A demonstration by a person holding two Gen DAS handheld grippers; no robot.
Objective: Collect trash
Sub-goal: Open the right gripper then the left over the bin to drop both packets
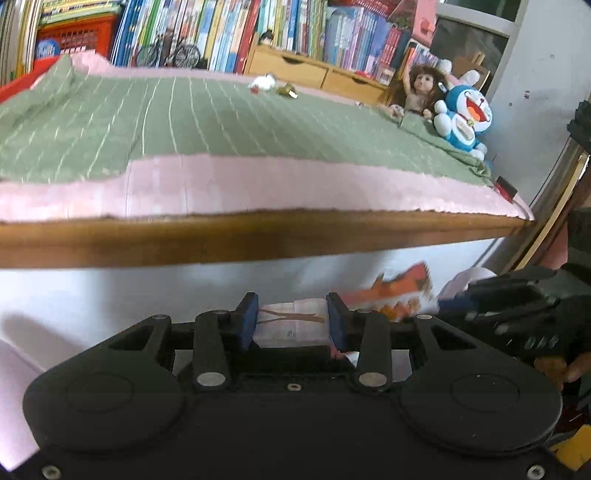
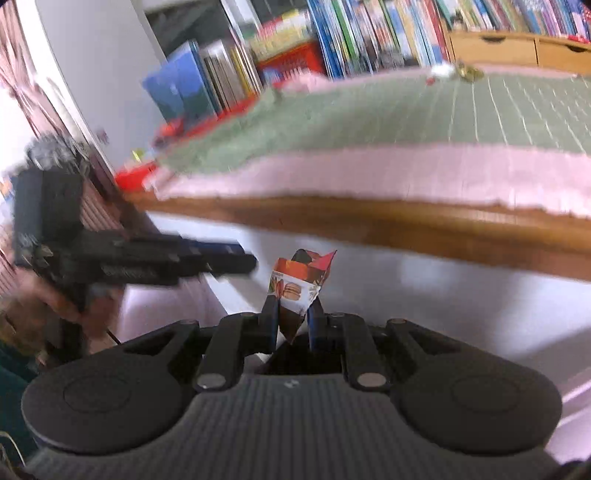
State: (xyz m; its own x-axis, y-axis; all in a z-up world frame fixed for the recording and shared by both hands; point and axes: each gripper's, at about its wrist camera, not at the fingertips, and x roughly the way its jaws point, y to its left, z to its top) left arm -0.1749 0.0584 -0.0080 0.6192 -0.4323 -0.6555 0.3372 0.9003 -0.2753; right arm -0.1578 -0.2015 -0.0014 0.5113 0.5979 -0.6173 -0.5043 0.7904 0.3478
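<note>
In the left wrist view my left gripper (image 1: 291,312) is shut on a white folded paper (image 1: 291,326) with brown print, low in front of the bed's side. My right gripper (image 2: 291,314) is shut on a colourful printed paper wrapper (image 2: 301,286) that sticks up between its blue pads. Each gripper shows in the other's view: the right gripper (image 1: 498,306) at the right with a blurred orange paper (image 1: 400,286), the left gripper (image 2: 147,258) at the left. Far back on the green blanket (image 1: 221,122) lie a white crumpled tissue (image 1: 264,82) and a gold wrapper (image 1: 288,90).
The bed has a pink sheet (image 1: 258,184) and a wooden side rail (image 1: 258,236). A doll (image 1: 419,86) and a blue plush toy (image 1: 463,114) sit at its right end. Bookshelves (image 1: 221,29) and a wooden drawer unit (image 1: 317,72) stand behind it. A hand (image 2: 77,306) holds the left gripper.
</note>
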